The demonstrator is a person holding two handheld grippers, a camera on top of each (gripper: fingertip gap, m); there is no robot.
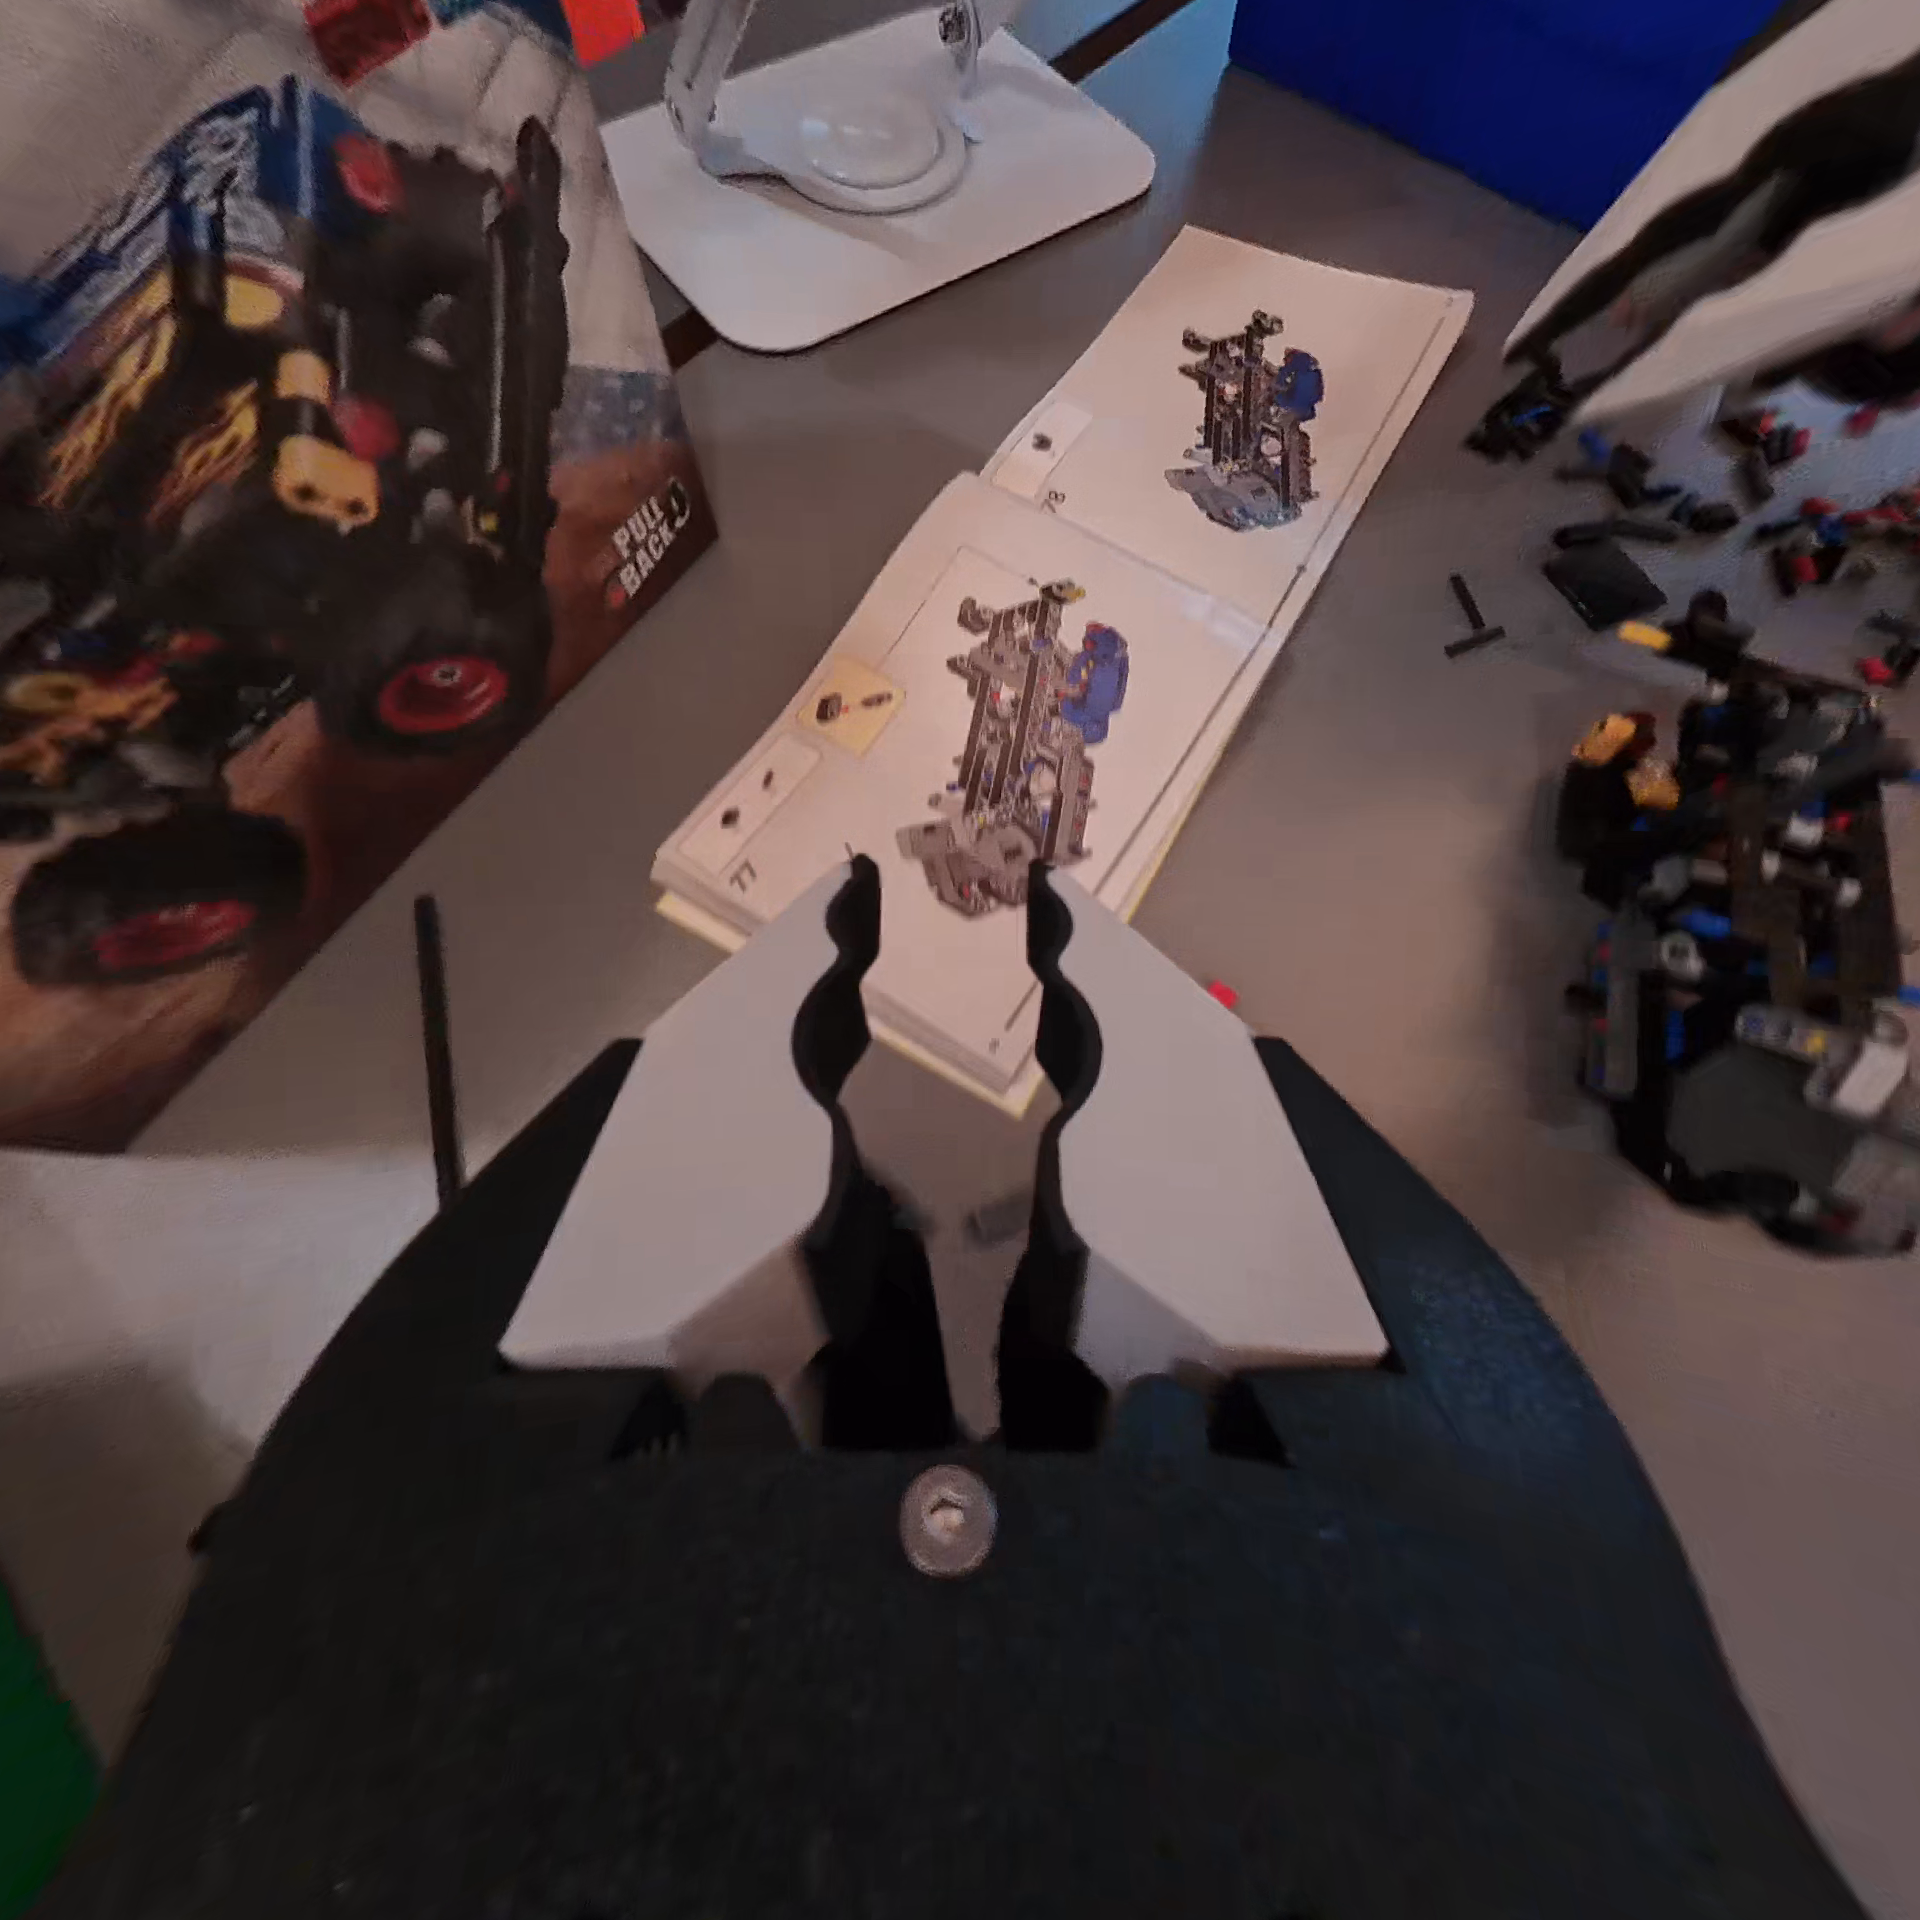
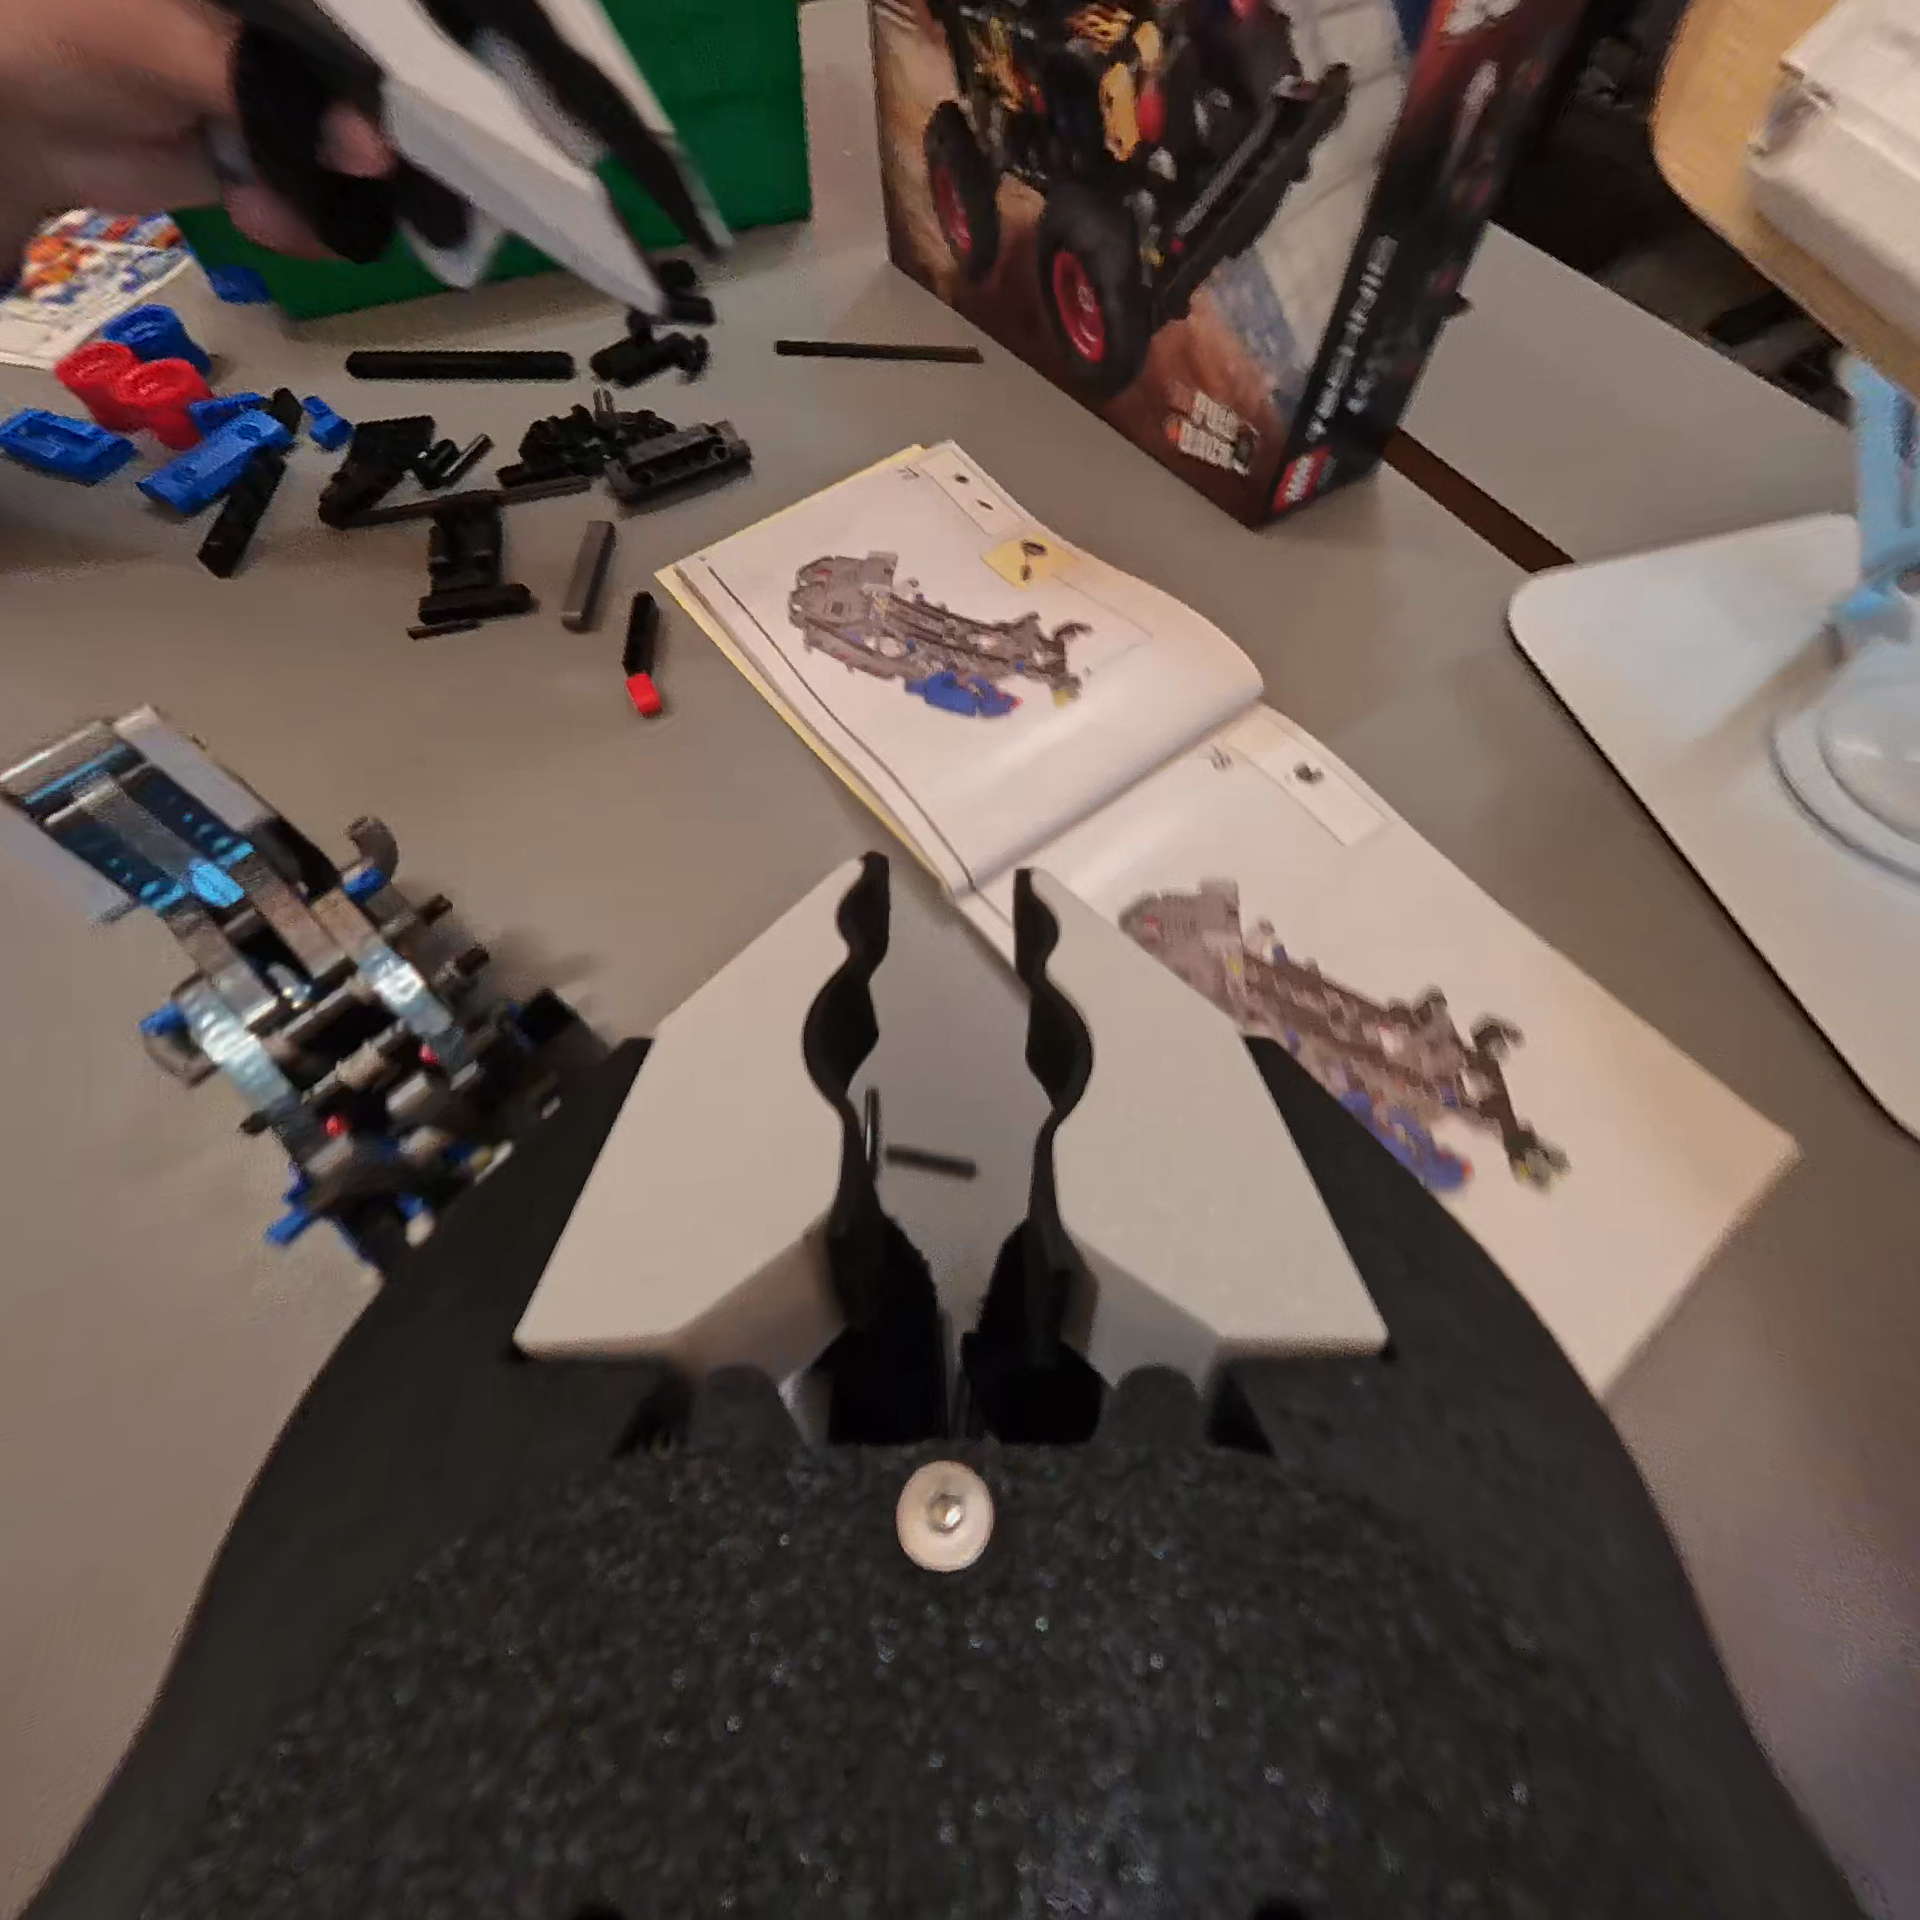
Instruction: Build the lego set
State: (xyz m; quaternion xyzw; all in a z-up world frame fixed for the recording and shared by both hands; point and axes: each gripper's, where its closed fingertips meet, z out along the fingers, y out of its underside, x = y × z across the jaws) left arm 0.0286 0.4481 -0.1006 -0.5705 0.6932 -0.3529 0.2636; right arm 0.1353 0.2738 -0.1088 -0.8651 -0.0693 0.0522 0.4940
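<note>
Both grippers, left (image 1: pixel 951 883) and right (image 2: pixel 948 878), hover with jaws apart and nothing between them, so this looks like a pause to read. Beyond the left one stands the set's box (image 1: pixel 312 540); the open instruction booklet (image 2: pixel 1039 707) lies under both. Left of the right gripper sits the half-built chassis (image 2: pixel 312 997), with loose parts (image 2: pixel 499 468) farther off. Next, probably, comes picking the small piece pictured, though blur hides which
</note>
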